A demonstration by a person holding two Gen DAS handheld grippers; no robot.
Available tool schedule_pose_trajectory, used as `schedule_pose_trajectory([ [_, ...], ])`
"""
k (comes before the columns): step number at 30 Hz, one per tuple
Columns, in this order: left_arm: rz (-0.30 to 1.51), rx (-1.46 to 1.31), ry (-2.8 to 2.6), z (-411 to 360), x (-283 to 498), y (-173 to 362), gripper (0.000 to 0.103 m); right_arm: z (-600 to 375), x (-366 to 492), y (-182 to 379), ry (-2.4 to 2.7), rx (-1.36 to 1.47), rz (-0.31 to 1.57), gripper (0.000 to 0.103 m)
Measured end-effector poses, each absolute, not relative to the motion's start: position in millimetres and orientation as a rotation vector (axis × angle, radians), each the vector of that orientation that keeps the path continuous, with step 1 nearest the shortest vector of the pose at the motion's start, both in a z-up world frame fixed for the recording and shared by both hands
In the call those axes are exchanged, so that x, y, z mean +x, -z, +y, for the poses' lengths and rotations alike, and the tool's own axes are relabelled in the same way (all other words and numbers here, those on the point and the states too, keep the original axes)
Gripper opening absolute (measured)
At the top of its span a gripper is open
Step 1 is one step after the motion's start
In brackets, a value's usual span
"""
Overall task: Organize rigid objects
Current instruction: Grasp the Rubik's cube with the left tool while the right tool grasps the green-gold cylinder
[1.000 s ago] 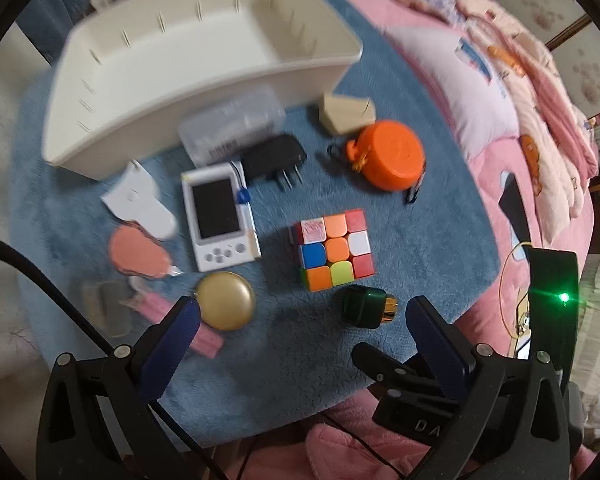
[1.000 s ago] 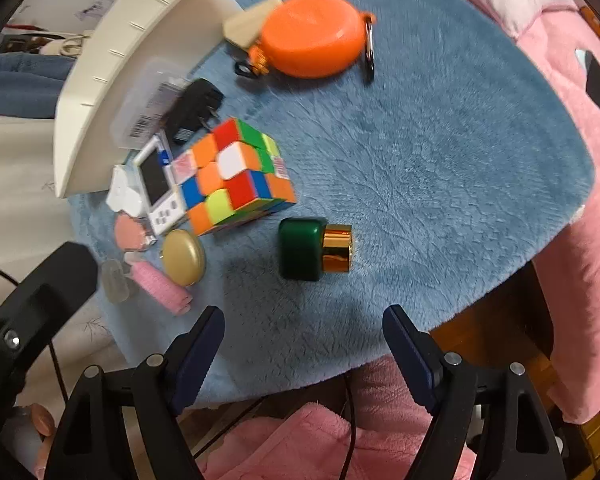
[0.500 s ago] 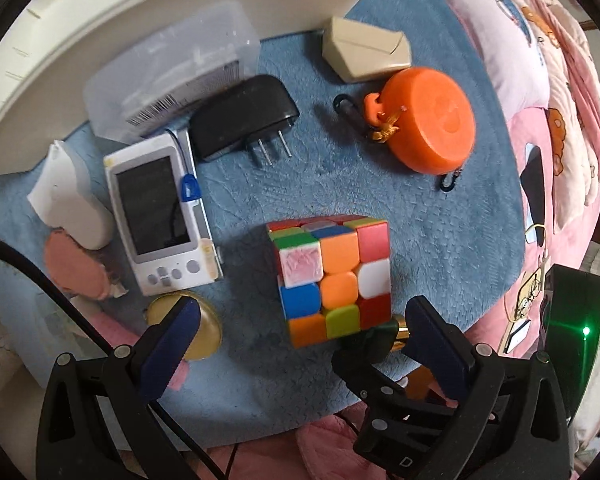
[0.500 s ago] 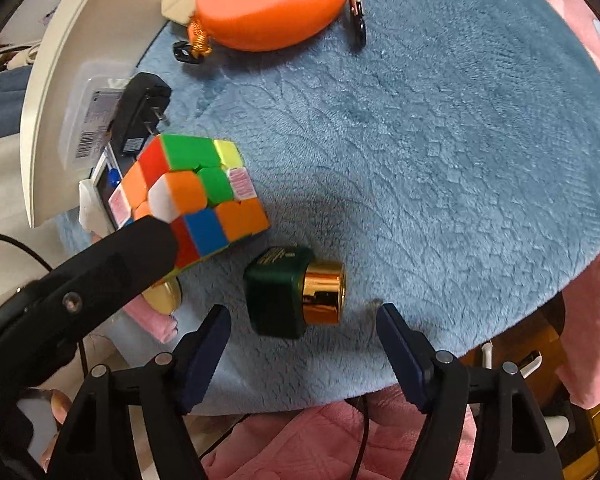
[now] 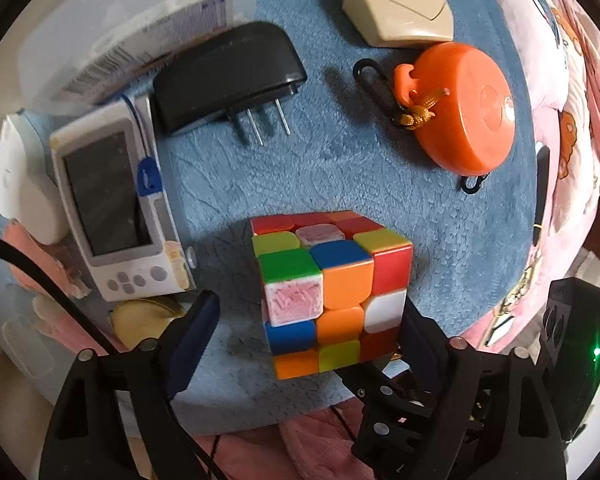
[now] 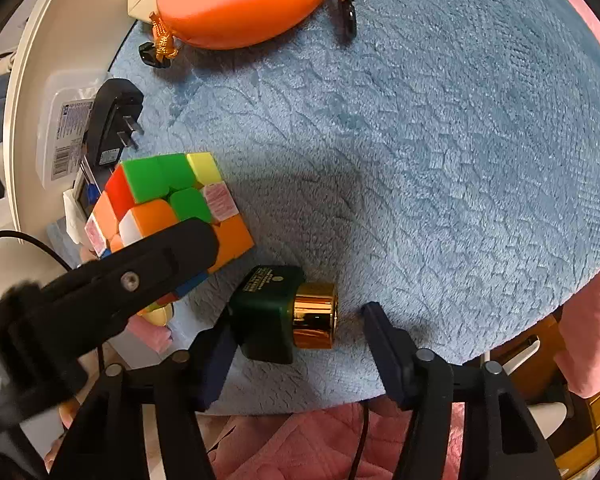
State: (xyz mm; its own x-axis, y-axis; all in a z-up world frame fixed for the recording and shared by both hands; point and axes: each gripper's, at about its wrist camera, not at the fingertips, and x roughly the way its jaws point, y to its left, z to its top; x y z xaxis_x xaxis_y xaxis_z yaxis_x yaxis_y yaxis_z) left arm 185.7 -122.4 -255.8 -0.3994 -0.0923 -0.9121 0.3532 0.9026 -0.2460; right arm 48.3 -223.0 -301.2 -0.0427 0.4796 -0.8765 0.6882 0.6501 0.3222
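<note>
A multicoloured puzzle cube (image 5: 328, 296) sits on the blue mat (image 5: 340, 168). My left gripper (image 5: 306, 320) is open, with the cube between its two fingers; whether they touch it is unclear. The cube also shows in the right wrist view (image 6: 168, 204), partly behind the left gripper's finger. A dark green bottle with a gold cap (image 6: 284, 312) lies on its side on the mat (image 6: 440, 140). My right gripper (image 6: 300, 340) is open and straddles the bottle, left finger close to its green body.
An orange round case (image 5: 464, 116), a beige box (image 5: 396, 20), a black plug adapter (image 5: 228, 76), a white handheld device (image 5: 112, 208) and a clear plastic box (image 5: 120, 40) lie beyond the cube. A white bin wall (image 6: 56, 60) stands at left. Pink bedding surrounds the mat.
Both grippers have moved forward and down. The cube now lies between the left fingers and the green bottle between the right fingers. The objects have not shifted.
</note>
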Motion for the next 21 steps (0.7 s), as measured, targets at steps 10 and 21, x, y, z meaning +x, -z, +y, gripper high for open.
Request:
schedule_pose_trajectory([
  [10, 2.009, 0.095, 0.463, -121.7, 195.5, 262.0, 0.068, -239.5, 73.0, 300.4, 0.167, 0.960, 1.709, 0.043],
  [21, 1.999, 0.006, 0.323, -104.7, 211.6, 252.9, 0.065, -253.8, 84.9, 288.8, 0.075, 0.917, 1.745, 0.043],
])
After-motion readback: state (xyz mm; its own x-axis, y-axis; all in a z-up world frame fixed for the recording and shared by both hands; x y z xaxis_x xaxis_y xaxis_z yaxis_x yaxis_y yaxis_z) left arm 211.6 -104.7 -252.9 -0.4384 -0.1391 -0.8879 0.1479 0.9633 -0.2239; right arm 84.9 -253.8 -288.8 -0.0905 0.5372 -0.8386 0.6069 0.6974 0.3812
